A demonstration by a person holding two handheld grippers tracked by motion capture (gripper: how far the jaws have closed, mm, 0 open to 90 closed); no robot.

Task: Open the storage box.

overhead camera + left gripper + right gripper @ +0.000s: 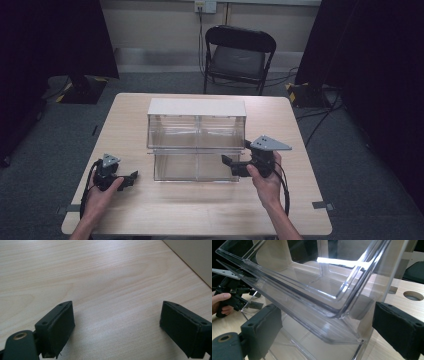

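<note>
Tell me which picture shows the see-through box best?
The high view: the whole clear box sits mid-table with its white top, the right gripper beside it. The right gripper view gives a close-up of its slanted clear walls. The left gripper view faces bare table.

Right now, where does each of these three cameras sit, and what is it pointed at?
High view: above the table, looking forward and down; forearms, both hands, clear bin.
Left gripper view: on the left gripper, facing bare tabletop; its open jaws.
Right gripper view: on the right gripper, facing the bin; open jaws.
Shared: high and right views show the bin.
</note>
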